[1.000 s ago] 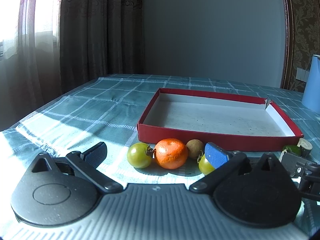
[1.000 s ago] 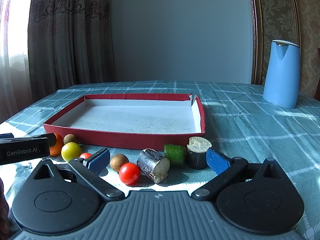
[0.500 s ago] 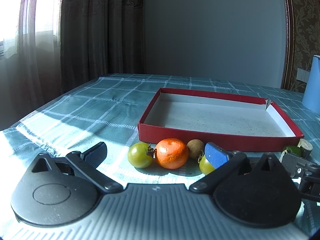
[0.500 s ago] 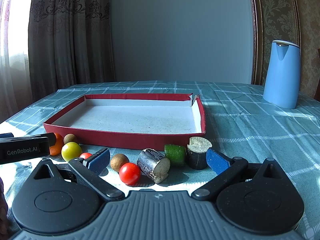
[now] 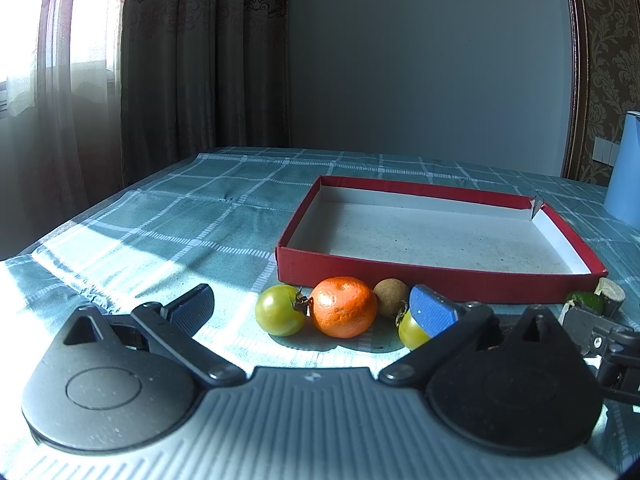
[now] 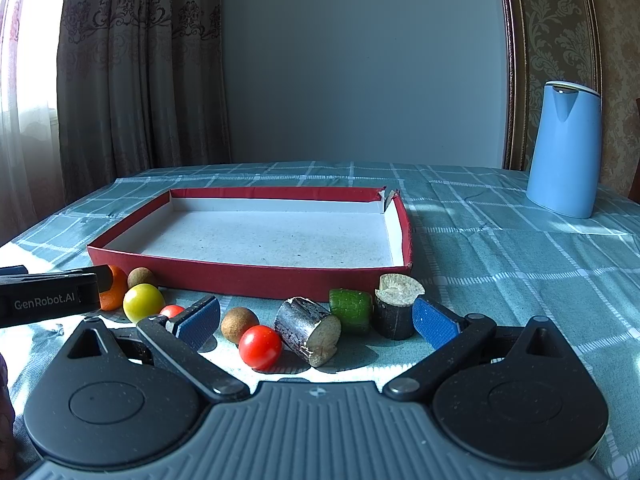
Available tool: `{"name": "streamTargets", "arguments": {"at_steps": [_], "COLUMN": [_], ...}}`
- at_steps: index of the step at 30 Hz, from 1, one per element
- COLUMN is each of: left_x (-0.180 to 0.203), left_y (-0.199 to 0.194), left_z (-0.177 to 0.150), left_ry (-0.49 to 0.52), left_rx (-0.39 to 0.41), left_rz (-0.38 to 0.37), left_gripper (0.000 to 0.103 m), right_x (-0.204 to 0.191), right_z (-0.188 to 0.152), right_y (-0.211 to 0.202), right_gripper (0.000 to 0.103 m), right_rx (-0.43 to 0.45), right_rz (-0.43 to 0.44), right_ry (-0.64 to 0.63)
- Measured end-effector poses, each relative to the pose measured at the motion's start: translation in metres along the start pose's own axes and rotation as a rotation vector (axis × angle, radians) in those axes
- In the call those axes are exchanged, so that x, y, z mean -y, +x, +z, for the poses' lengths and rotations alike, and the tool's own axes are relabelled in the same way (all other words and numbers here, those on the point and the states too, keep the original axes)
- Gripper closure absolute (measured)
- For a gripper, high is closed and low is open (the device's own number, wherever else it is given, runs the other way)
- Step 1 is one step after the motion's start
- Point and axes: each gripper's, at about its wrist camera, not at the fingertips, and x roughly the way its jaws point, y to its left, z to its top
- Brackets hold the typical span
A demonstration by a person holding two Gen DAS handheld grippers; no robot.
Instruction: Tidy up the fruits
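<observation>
Both grippers are held low and level over the checked tablecloth (image 6: 500, 264), pointed toward the red tray (image 6: 248, 278), which is seen with nothing in it. The left gripper (image 5: 312, 308) is spread wide and grasps nothing; a green tomato (image 5: 280, 310) and an orange mandarin (image 5: 344, 307), touching each other, are framed between its fingers, a small brown fruit (image 5: 390, 298) lies just behind, and a second green tomato (image 5: 410, 330) is partly hidden by its right blue pad (image 5: 432, 311). The right gripper (image 6: 316, 318) is likewise held fully spread and empty; between its fingers are seen a brown round fruit (image 6: 239, 324), a red cherry tomato (image 6: 260, 347), a dark cut cylinder lying on its side (image 6: 308, 330), a green chunk (image 6: 351, 310) and an upright dark stub (image 6: 396, 306) just beside its right pad. All the fruit lies on the cloth in a row along the tray's near wall. A blue jug (image 6: 564, 150) is placed well apart, at the far right.
</observation>
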Motion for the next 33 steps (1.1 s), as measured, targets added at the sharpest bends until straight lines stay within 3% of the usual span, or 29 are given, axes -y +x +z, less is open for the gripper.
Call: {"name": "streamTargets", "arguments": {"at_steps": [33], "left_x": [0.0002], "left_y": [-0.0003], "left_z": [-0.0005], "left_ry": [-0.001], "left_rx": [-0.001], "left_rz": [0.0], "left_gripper": [0.0], "right_x": [-0.0008], "right_z": [-0.0003], "right_y": [0.0016], "right_gripper": [0.0], "right_rx": [-0.006], "right_rz": [-0.01], "right_ry": [-0.011]}}
